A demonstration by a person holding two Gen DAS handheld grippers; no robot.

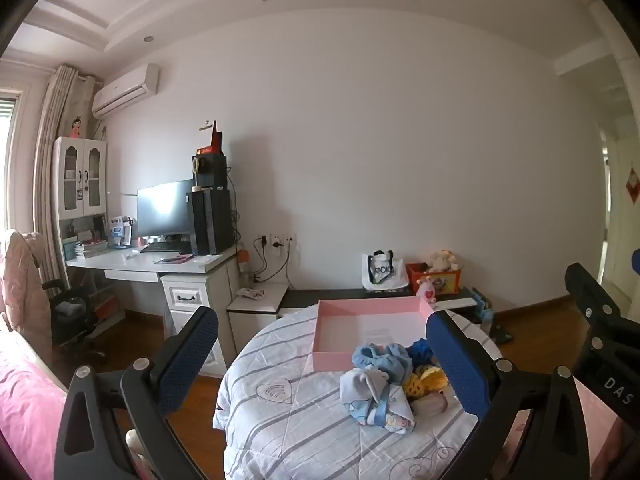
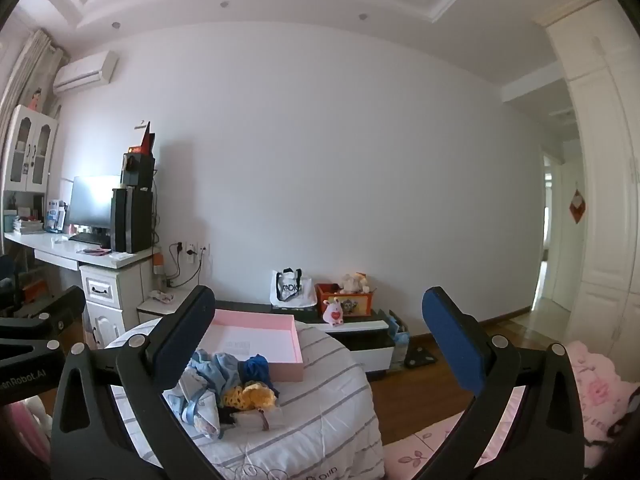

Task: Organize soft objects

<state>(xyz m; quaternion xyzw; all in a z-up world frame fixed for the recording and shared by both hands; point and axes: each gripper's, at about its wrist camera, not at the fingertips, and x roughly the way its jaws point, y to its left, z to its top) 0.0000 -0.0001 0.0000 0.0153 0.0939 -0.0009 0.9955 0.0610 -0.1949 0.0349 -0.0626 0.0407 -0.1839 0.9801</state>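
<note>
A pile of soft items lies on a round table under a striped quilt [image 1: 288,432]: a white and blue printed cloth [image 1: 372,400], a light blue fluffy piece [image 1: 384,354], a dark blue knit [image 1: 420,350] and a yellow knit [image 1: 424,378]. Behind the pile stands an empty pink tray [image 1: 372,330]. My left gripper [image 1: 320,344] is open, held above and before the pile. My right gripper [image 2: 316,328] is open too, right of the pile [image 2: 228,384], with the pink tray [image 2: 256,340] beyond it.
A white desk [image 1: 160,268] with monitor and computer towers stands left. A low black and white cabinet [image 1: 360,296] along the wall holds a tote bag [image 1: 380,272] and an orange toy box [image 1: 436,276]. Pink bedding [image 2: 592,392] lies at the right, wooden floor around.
</note>
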